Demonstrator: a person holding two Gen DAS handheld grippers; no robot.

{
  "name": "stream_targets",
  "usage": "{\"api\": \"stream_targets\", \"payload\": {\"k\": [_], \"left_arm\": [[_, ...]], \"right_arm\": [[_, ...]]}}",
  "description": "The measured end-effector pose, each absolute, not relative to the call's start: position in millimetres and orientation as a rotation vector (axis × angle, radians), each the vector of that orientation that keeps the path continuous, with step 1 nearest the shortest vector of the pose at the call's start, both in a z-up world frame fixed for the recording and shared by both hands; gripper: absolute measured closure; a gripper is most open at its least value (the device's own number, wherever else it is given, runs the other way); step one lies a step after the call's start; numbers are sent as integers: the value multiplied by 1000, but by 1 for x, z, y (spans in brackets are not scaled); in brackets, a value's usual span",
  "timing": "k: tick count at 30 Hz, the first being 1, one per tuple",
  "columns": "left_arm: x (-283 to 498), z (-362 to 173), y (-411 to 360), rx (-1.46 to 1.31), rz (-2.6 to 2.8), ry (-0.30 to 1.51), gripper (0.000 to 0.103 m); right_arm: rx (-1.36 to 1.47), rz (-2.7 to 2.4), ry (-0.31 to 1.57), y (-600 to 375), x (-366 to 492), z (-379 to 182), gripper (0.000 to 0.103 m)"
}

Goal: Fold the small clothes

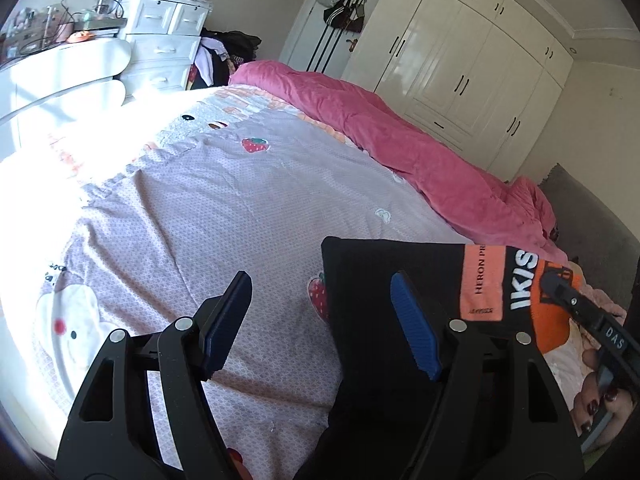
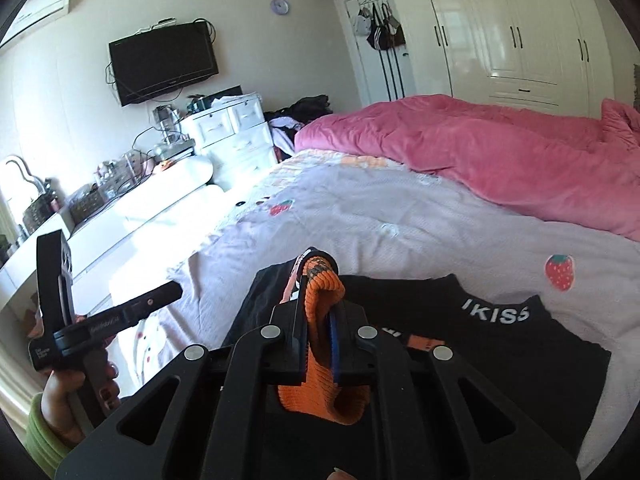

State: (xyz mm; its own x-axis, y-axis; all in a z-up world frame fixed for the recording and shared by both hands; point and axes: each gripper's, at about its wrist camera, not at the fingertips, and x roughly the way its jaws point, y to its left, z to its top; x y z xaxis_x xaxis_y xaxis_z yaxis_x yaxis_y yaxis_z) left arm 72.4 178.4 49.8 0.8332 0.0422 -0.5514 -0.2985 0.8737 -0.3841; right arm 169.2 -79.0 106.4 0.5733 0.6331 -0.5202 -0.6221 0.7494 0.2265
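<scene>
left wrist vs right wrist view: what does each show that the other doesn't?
Left wrist only: the left tool open, nothing between its fingers, and the white cartoon face on the bedspread. Right wrist only: the right tool shut on the orange cuff, plus the wall TV. Both: the black garment lettered IKISS, the pink duvet, the white wardrobe.
</scene>
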Motion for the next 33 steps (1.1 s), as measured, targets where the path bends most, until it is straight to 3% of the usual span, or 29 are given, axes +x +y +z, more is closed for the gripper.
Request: {"api": "stream_targets", "payload": {"k": [6,15,33], "left_arm": [[75,49,171,-469,174,566,39],[83,43,156,-440,145,597,39],[125,28,83,-274,61,692,39]], "right_arm": [[25,606,620,-122,193,109,96],[62,443,708,-183,211,68,96],[85,348,796,-216,223,25,96]]}}
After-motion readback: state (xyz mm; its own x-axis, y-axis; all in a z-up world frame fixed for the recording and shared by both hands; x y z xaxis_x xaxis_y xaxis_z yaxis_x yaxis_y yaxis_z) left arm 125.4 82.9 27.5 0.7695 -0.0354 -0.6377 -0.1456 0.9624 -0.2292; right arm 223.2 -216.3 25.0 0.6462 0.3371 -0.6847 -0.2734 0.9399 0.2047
